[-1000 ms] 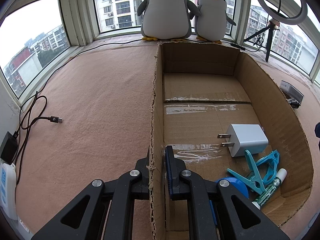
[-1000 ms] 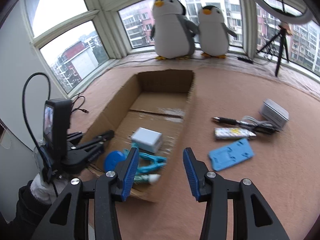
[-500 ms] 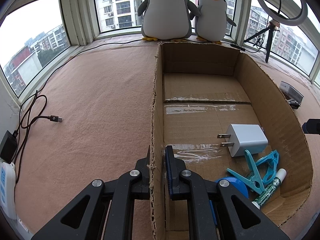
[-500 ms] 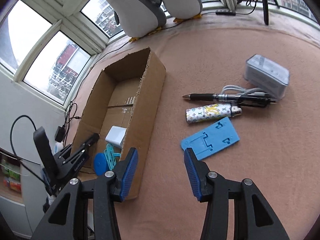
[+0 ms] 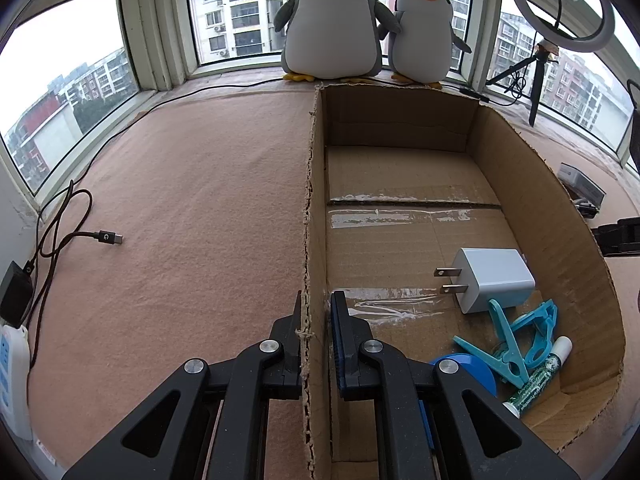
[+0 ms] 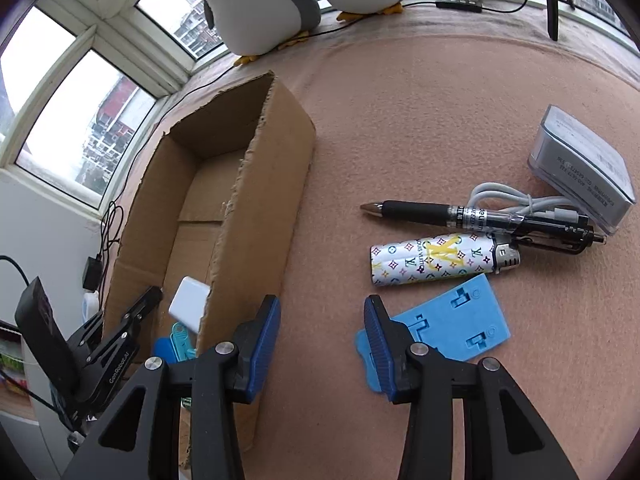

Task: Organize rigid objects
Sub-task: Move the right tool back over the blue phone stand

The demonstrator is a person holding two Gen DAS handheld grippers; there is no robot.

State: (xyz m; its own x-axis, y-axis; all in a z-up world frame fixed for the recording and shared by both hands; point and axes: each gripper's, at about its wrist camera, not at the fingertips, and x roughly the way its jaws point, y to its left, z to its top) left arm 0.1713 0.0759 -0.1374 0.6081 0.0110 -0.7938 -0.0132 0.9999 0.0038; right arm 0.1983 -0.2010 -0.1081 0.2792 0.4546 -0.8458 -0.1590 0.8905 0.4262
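My left gripper (image 5: 316, 328) is shut on the left wall of the open cardboard box (image 5: 316, 208), one finger on each side. Inside the box lie a white charger (image 5: 492, 280), blue clips (image 5: 516, 340), a blue round lid (image 5: 472, 368) and a small tube (image 5: 540, 376). My right gripper (image 6: 322, 330) is open and empty over the mat, to the right of the box (image 6: 260, 216). A blue flat stand (image 6: 452, 328) lies just beside its right finger. A patterned lighter (image 6: 440, 260), a black pen (image 6: 480, 216), a white cable (image 6: 520, 200) and a grey case (image 6: 580, 168) lie beyond.
Two plush penguins (image 5: 332, 20) stand at the window behind the box. A ring light on a tripod (image 5: 540, 60) is at the back right. A dark USB cable (image 5: 80, 236) and a power strip (image 5: 12, 376) lie at the left.
My right gripper has moved forward, tilted down and closed in on the loose objects right of the box. The left gripper has stayed clamped on the box wall.
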